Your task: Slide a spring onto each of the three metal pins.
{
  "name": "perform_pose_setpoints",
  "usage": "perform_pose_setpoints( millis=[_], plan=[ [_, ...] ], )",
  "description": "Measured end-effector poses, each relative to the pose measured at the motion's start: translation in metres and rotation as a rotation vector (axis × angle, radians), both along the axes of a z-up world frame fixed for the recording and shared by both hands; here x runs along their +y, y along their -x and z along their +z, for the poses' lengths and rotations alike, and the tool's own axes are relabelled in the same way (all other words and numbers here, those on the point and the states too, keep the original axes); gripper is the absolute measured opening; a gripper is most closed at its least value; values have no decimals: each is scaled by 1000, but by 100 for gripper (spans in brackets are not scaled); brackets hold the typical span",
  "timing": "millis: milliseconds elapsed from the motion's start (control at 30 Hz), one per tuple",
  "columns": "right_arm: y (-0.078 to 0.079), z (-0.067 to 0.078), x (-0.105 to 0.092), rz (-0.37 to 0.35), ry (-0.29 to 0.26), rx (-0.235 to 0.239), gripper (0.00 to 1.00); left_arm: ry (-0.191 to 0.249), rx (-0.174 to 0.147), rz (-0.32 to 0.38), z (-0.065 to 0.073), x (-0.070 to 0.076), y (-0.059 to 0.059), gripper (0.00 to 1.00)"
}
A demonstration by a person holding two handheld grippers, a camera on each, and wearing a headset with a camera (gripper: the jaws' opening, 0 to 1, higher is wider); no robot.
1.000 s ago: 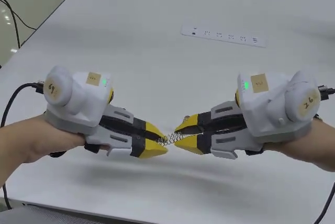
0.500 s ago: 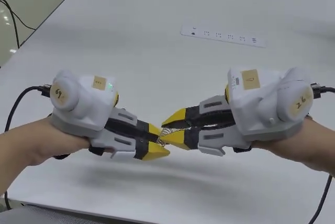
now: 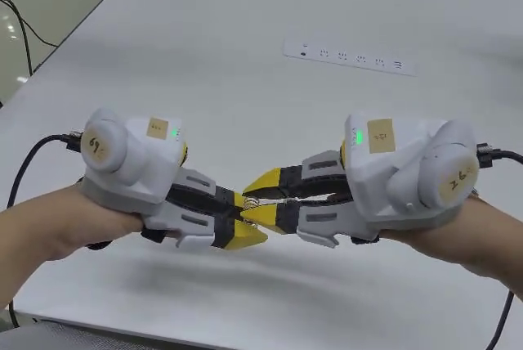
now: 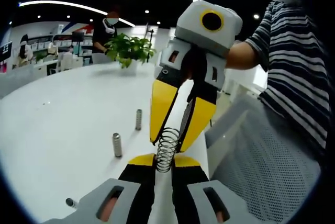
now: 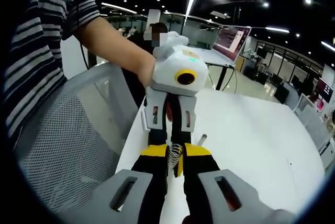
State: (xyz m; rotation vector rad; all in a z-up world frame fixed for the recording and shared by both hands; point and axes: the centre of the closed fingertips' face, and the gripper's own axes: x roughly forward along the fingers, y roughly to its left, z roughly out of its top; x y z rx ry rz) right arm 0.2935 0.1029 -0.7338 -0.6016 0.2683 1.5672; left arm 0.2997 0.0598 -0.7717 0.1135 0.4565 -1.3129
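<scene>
Over the white table [image 3: 245, 80] a small metal spring [image 3: 256, 201] lies level between the two grippers' yellow tips. My left gripper [image 3: 248, 217] is shut on one end of it; in the left gripper view the spring [image 4: 166, 148] rises out of my shut jaws [image 4: 163, 162]. My right gripper [image 3: 252, 203] faces it tip to tip, jaws slightly apart and straddling the spring's free end [image 5: 175, 156]. Two upright metal pins [image 4: 117, 144] [image 4: 138, 119] stand on the table beyond, one pin [image 5: 201, 139] also showing in the right gripper view.
A white power strip [image 3: 350, 56] lies at the far side of the table. A black cable [image 3: 20, 170] trails off the left edge. A mesh chair [image 5: 68, 140] stands by the near edge. A small metal piece [image 4: 69, 202] lies on the table.
My right gripper has moved left toward the left gripper, and its jaws now reach over the spring, covering most of its length. The left gripper has stayed shut on the spring.
</scene>
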Motion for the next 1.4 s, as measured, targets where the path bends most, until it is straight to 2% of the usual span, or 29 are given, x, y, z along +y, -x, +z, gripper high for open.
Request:
perform_pose_setpoints(
  millis=[100, 333, 533, 600, 800, 867, 1233, 1400],
  plan=[
    [0, 0, 0, 6, 8, -8, 7, 2, 17, 3, 0, 0, 1, 3],
    [1, 0, 1, 20, 25, -26, 7, 4, 22, 12, 0, 1, 2, 4],
    [0, 0, 2, 18, 28, -37, 7, 6, 22, 39, 3, 8, -2, 6],
    [0, 0, 2, 18, 29, -38, 7, 8, 31, 50, 3, 10, -3, 6],
    [-2, -2, 1, 17, 41, -50, 7, 4, 35, 59, 2, 13, -2, 9],
    [-2, -2, 1, 21, 50, -64, 7, 1, 37, 67, 1, 15, -2, 10],
    [-9, -5, 1, 5, 56, -77, 7, -8, 58, 121, 1, 35, -4, 16],
    [-13, -7, 0, -6, 58, -79, 7, -32, 72, 136, -4, 45, 0, 21]
  ],
)
